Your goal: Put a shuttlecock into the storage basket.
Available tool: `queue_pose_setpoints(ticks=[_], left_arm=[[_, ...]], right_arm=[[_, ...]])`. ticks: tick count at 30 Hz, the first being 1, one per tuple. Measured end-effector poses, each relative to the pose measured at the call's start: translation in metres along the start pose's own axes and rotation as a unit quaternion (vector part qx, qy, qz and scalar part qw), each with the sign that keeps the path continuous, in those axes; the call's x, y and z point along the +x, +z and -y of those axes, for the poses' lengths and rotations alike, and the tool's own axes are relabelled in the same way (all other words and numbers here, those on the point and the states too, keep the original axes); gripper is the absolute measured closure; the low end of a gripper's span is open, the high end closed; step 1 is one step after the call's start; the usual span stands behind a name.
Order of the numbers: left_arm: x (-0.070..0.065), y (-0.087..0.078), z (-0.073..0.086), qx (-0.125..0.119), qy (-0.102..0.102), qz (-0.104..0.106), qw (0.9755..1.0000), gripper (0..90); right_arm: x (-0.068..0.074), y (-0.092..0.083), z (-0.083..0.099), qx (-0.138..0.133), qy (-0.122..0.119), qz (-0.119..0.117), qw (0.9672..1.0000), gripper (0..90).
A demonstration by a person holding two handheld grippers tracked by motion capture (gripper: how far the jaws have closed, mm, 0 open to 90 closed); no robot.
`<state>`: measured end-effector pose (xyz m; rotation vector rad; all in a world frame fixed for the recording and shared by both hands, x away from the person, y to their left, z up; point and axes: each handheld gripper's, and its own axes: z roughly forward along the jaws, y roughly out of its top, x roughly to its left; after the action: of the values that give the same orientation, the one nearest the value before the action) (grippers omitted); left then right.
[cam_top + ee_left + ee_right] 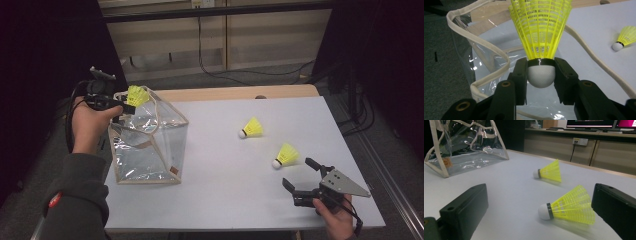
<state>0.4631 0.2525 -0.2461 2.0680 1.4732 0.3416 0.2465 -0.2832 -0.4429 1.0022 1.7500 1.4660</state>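
Note:
My left gripper point(125, 106) is shut on the white cork head of a yellow shuttlecock point(540, 75), holding it point(137, 95) over the open top of a clear plastic bag point(150, 145) with beige trim at the table's left. Two more yellow shuttlecocks lie on the white table: one point(251, 128) near the middle, one point(285, 155) nearer the right. My right gripper point(299, 172) stands open low at the front right, its jaws wide apart, with the nearer shuttlecock point(569, 206) just ahead between them and the farther one point(549, 171) beyond.
The bag point(465, 147) stands at the left edge of the white table top point(225, 165). A wooden strip point(235, 93) runs along the table's far edge. Cables trail over the floor behind. The person's left hand point(90, 125) and right hand point(336, 216) hold the grippers.

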Motion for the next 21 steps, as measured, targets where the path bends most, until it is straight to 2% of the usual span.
queue_pose_setpoints(ticks=[8,11,16,18,21], left_arm=[[0.003,0.007,0.002,0.002,-0.005,-0.005,1.0,65.0],[0.003,0.011,0.003,0.001,-0.005,-0.013,0.9999,64.9],[0.004,0.014,0.003,-0.009,-0.009,-0.014,0.9998,61.5],[0.004,0.013,0.003,-0.012,-0.01,-0.013,0.9998,56.4],[0.002,0.012,0.002,-0.009,-0.005,-0.009,0.9999,56.5]], right_arm=[[0.0,0.0,0.0,0.0,0.0,0.001,1.0,0.8],[0.0,0.0,0.0,0.0,0.001,0.001,1.0,0.8],[-0.001,0.0,0.001,0.001,0.0,0.001,1.0,0.8],[-0.001,-0.001,0.001,0.001,0.001,0.002,1.0,0.8],[-0.001,-0.001,0.001,0.0,0.001,0.002,1.0,0.8]])
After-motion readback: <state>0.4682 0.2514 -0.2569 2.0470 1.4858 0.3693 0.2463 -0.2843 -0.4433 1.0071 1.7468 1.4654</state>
